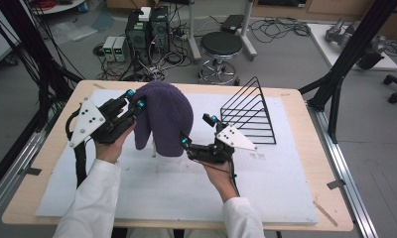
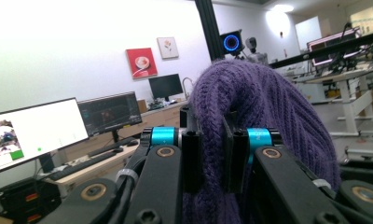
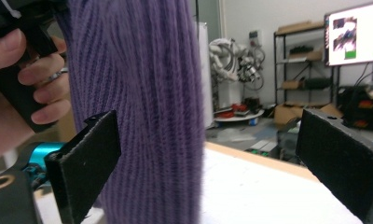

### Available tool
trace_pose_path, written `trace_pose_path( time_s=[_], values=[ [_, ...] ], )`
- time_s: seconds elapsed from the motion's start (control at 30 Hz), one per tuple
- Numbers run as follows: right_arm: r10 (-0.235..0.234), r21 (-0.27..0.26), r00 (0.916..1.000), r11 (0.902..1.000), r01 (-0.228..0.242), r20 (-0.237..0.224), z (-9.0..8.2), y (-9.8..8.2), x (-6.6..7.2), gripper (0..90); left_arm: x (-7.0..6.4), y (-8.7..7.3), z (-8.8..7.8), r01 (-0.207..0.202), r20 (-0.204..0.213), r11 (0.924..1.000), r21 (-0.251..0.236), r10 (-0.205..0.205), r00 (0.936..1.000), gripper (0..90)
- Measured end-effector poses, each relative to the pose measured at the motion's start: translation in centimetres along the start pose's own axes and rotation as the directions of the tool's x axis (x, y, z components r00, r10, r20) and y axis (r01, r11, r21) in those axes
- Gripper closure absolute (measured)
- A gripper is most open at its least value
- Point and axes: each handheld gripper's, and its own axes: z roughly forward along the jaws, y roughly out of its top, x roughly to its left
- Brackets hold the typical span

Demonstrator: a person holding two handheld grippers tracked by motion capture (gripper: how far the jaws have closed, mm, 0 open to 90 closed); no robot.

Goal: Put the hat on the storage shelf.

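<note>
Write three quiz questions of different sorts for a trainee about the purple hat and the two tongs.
1. True or false: the left tongs are shut on a fold of the purple knit hat.
2. The right tongs are: A) shut on the hat, B) open beside it, C) shut on the wire rack.
3. What black thing stands on the white mat, on the far side of the right tongs?

Key:
1. True.
2. B.
3. The wire rack, three-cornered and made of black wire.
</note>
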Motion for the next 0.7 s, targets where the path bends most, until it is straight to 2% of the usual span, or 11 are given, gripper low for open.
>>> trace_pose_path(
  time_s=[0.03,0.1,0.13,0.2,0.23,0.27,0.37,0.4,0.5,0.57,0.7],
  values=[
    [0.023,0.025,0.9995,0.9994,-0.022,-0.024,0.4,-0.3,0.1,6.1,0.0,0.0,0.0,0.009,0.007,0.9999,-0.01,-0.009,0.9999,81.1],
    [0.027,0.038,0.9989,0.999,-0.026,-0.037,0.6,-0.5,0.3,9.6,0.0,-0.1,0.2,0.023,0.016,0.9994,-0.025,-0.023,0.9996,81.1],
    [0.071,0.074,0.9907,0.9953,-0.063,-0.116,0.8,-0.5,0.5,44.2,0.0,-0.2,0.2,0.02,0.018,0.9996,-0.02,-0.019,0.9996,81.1],
    [0.091,0.086,0.9859,0.9931,-0.079,-0.14,0.7,-0.2,0.8,65.6,0.0,-0.3,0.3,0.018,0.02,0.9997,-0.018,-0.018,0.9996,81.1],
    [0.095,0.099,0.9844,0.9918,-0.081,-0.148,0.6,0.0,0.7,71.1,0.0,-0.3,0.3,0.016,0.022,0.9998,-0.015,-0.016,0.9996,81.1],
    [0.083,0.112,0.987,0.9913,-0.068,-0.138,0.4,0.3,0.7,74.7,0.1,-0.4,0.3,0.01,0.023,0.9999,-0.011,-0.01,0.9997,81.1],
    [0.052,0.123,0.9923,0.9917,-0.038,-0.112,-0.1,0.9,0.3,77.2,0.3,-0.5,0.3,0.007,0.033,0.9999,-0.009,-0.007,0.9994,81.1],
    [0.031,0.128,0.9954,0.9916,-0.02,-0.09,-0.6,1.4,-0.3,78.5,0.4,-0.5,0.3,0.004,0.035,1.0,-0.006,-0.003,0.9994,81.1],
    [0.02,0.135,0.9969,0.9909,-0.01,-0.076,-1.2,2.2,-1.1,79.4,0.4,-0.6,0.6,-0.014,0.045,0.9999,0.01,0.014,0.9989,81.1],
    [-0.03,0.138,0.9986,0.9898,0.035,-0.043,-1.8,3.4,-2.1,79.4,0.4,-0.6,0.9,-0.015,0.053,0.9998,0.014,0.014,0.9985,81.2],
    [-0.06,0.14,0.9981,0.9882,0.061,-0.014,-2.3,4.3,-2.8,79.5,0.4,-0.4,1.4,-0.035,0.07,0.9989,0.031,0.032,0.997,81.2]
  ],
)
